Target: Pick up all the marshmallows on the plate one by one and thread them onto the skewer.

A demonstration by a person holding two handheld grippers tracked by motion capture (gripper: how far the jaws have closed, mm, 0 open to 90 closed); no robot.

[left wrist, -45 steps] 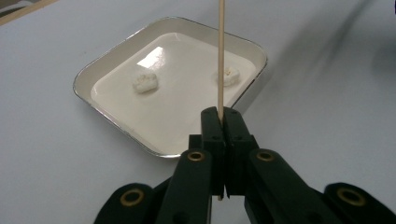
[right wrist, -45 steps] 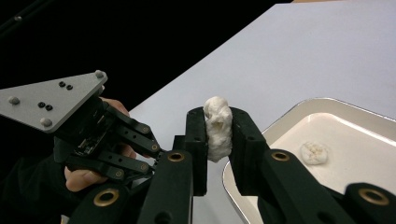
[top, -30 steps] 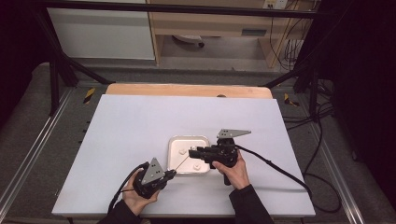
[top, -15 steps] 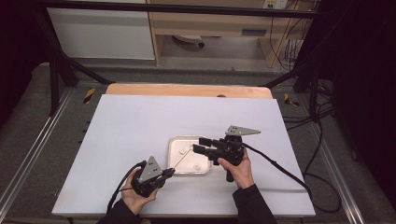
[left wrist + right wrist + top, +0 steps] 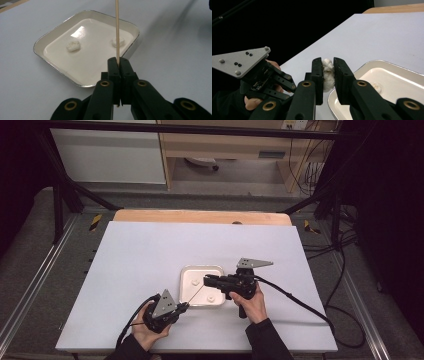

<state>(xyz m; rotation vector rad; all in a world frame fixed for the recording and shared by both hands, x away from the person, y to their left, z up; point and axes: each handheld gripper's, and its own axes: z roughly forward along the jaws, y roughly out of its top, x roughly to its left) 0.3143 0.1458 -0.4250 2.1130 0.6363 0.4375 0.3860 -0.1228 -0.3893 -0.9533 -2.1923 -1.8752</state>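
A thin wooden skewer (image 5: 116,27) is being clamped in the left hand-held gripper (image 5: 119,65), jaws together, its tip slanting over the white tray (image 5: 40,45) on the counter (image 5: 140,255). In the right gripper view, a white lump (image 5: 327,75) is being pinched by the right hand-held gripper (image 5: 327,75), whose jaws have just been closing. No writing can be read.

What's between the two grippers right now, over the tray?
The thin wooden skewer held by the left gripper spans that stretch, slanting up toward the white lump pinched in the right gripper, above the tray's near corner in the high view.
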